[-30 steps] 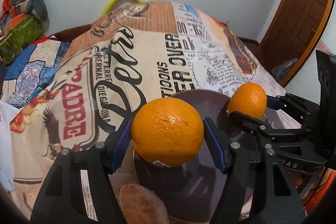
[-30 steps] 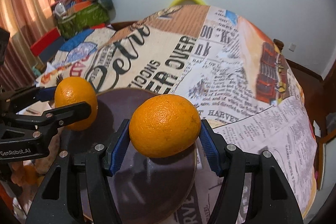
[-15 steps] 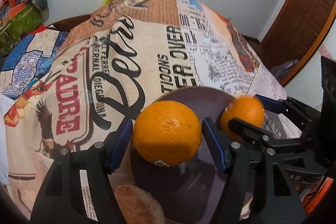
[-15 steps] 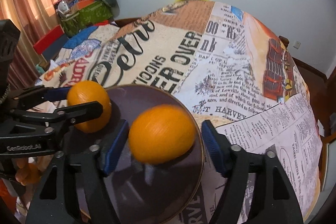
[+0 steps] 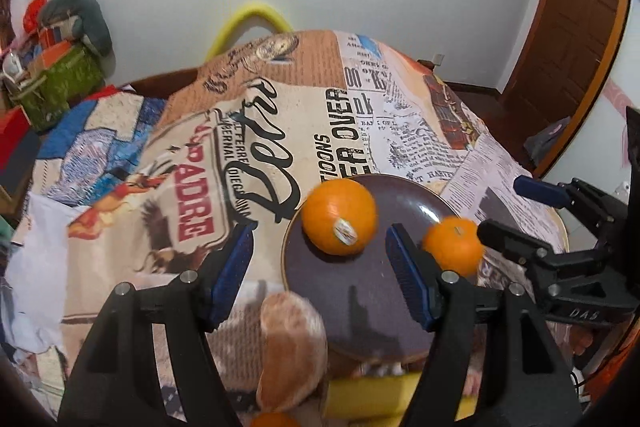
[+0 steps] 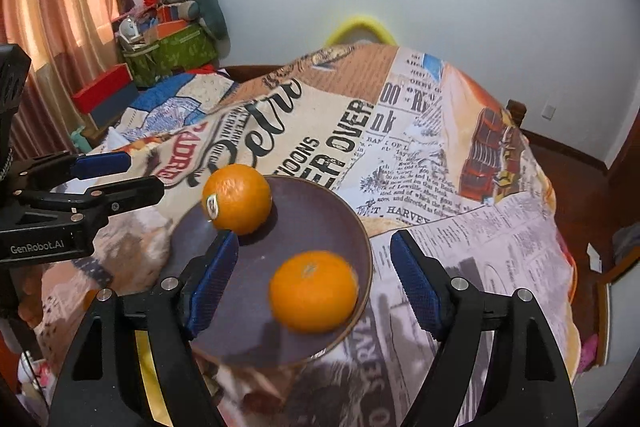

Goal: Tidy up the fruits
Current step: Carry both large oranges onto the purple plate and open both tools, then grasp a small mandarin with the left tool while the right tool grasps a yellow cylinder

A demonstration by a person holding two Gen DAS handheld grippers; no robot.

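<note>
Left wrist view shows the left hand-held gripper (image 5: 320, 263) with its jaws spread wide and nothing between them, hanging over the near rim of a dark plate (image 5: 360, 303) that rests on the printed bedspread (image 5: 160, 187). On the plate's far left sits the stickered orange (image 5: 339, 221), free of both fingers. Further right, the second orange (image 5: 454, 245) lies blurred near the plate's right edge, just off the right hand-held gripper (image 5: 516, 207), whose jaws also stand apart and empty. Right wrist view places that blurred orange (image 6: 314, 291) close against the plate's rim. I judge this is the risk: the blur suggests it is rolling, and the shallow rim on a soft bed could let it tip over onto the cloth. A nudge from either finger while withdrawing could tilt the plate.
</note>
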